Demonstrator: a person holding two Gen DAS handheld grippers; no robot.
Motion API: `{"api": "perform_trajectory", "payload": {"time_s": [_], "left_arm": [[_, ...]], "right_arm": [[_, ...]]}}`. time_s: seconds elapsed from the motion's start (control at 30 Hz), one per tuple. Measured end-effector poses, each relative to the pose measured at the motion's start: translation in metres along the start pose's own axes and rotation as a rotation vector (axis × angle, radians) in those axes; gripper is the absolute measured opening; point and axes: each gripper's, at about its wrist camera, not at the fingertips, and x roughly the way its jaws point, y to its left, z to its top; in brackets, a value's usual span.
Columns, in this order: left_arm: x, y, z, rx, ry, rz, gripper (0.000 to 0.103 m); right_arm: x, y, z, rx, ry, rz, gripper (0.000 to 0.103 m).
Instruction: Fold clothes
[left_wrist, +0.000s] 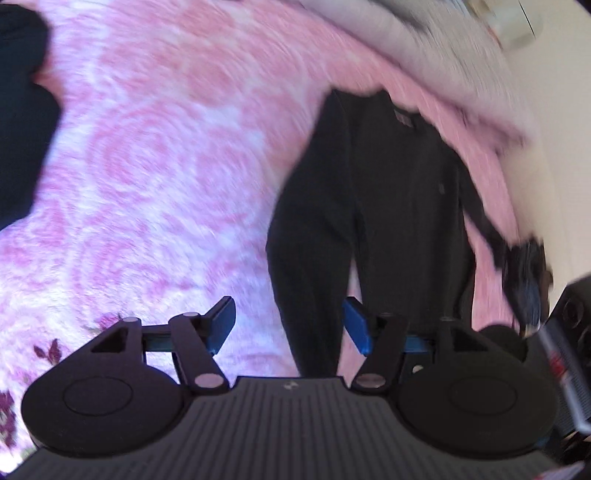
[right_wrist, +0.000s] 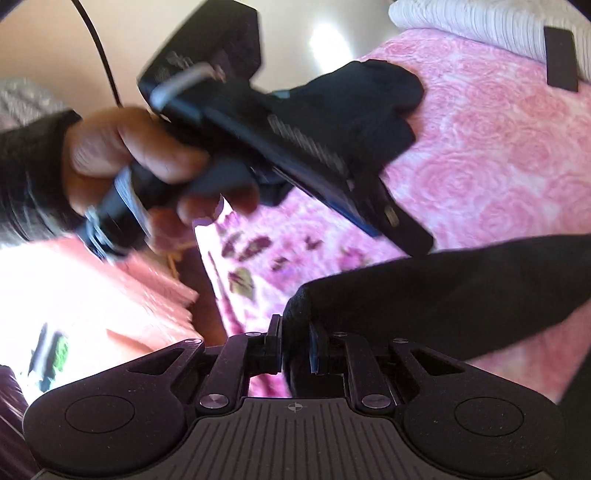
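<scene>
Black garment (left_wrist: 388, 206) lies spread on pink rose-print bed cover (left_wrist: 155, 155), dark knit, label near collar, pic blurry. R tool (right_wrist: 295, 347) clamped narrow on sleeve end (right_wrist: 424, 291); L tool (left_wrist: 290, 325) wide, nothing btwn pads. To fold well: carry sleeve across body, keep fabric taut, L tool pins opposite edge.

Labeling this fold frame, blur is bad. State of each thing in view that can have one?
left gripper: open, nothing between the pads.
right gripper: shut on the dark sleeve, lifted off the bed.
black garment: spread flat on the pink bedspread, unfolded apart from that sleeve.
second dark garment: bunched in a heap on the bedspread.
person's hand: wrapped around the left gripper's handle.
</scene>
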Motion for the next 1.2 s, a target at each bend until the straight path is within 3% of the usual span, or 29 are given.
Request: {"api": "perform_trajectory", "payload": {"time_s": [0.07, 0.13, 0.23, 0.27, 0.37, 0.47, 0.5, 0.53, 0.57, 0.63, 0.73, 0.83, 0.9, 1.03, 1.07, 1.1, 1.2], "left_arm": [[0.010, 0.009, -0.001, 0.019, 0.061, -0.015, 0.059], [0.018, 0.022, 0.000, 0.034, 0.112, -0.059, 0.058], [0.018, 0.042, 0.010, 0.083, 0.151, -0.136, 0.045], [0.016, 0.049, 0.015, 0.106, 0.158, -0.150, 0.045], [0.003, 0.066, 0.032, 0.207, 0.108, -0.096, 0.047], [-0.004, 0.070, 0.033, 0.322, 0.035, -0.012, 0.050], [-0.004, 0.068, 0.029, 0.366, 0.016, 0.006, 0.050], [-0.003, 0.065, 0.025, 0.410, -0.004, 0.023, 0.050], [-0.002, 0.061, 0.019, 0.456, -0.019, 0.031, 0.050], [0.007, 0.043, -0.009, 0.558, -0.023, 0.007, 0.050], [0.025, 0.008, -0.059, 0.740, -0.005, -0.021, 0.048], [0.050, -0.025, -0.107, 0.945, 0.037, 0.041, 0.039], [0.068, -0.036, -0.129, 1.025, 0.080, 0.113, 0.030], [0.087, -0.042, -0.140, 1.057, 0.119, 0.203, 0.028], [0.091, -0.043, -0.142, 1.061, 0.125, 0.221, 0.022], [0.092, -0.043, -0.140, 1.047, 0.128, 0.223, 0.003], [0.068, -0.038, -0.106, 0.854, 0.101, 0.109, 0.000]], "right_arm": [[0.003, 0.006, 0.002, 0.009, -0.008, 0.019, 0.013], [0.008, 0.015, 0.007, 0.011, -0.012, 0.025, 0.004], [0.026, 0.032, 0.017, -0.008, 0.003, -0.027, 0.004], [0.032, 0.032, 0.018, 0.018, -0.003, -0.074, 0.004], [0.053, 0.031, 0.022, 0.096, -0.022, -0.217, 0.005], [0.062, -0.002, 0.009, 0.321, -0.070, -0.388, 0.005], [0.061, -0.015, 0.003, 0.403, -0.085, -0.445, 0.009], [0.059, -0.026, -0.003, 0.475, -0.107, -0.496, 0.023], [0.054, -0.035, -0.010, 0.533, -0.126, -0.541, 0.049], [0.042, -0.046, -0.020, 0.593, -0.165, -0.634, 0.076], [0.022, -0.056, -0.035, 0.650, -0.197, -0.694, 0.077], [0.009, -0.062, -0.052, 0.698, -0.212, -0.713, 0.077], [0.005, -0.065, -0.061, 0.707, -0.213, -0.704, 0.077], [-0.007, -0.064, -0.074, 0.686, -0.218, -0.675, 0.076], [-0.010, -0.064, -0.076, 0.681, -0.216, -0.672, 0.077], [-0.012, -0.064, -0.079, 0.677, -0.214, -0.669, 0.077], [-0.024, -0.066, -0.084, 0.673, -0.210, -0.689, 0.076]]}}
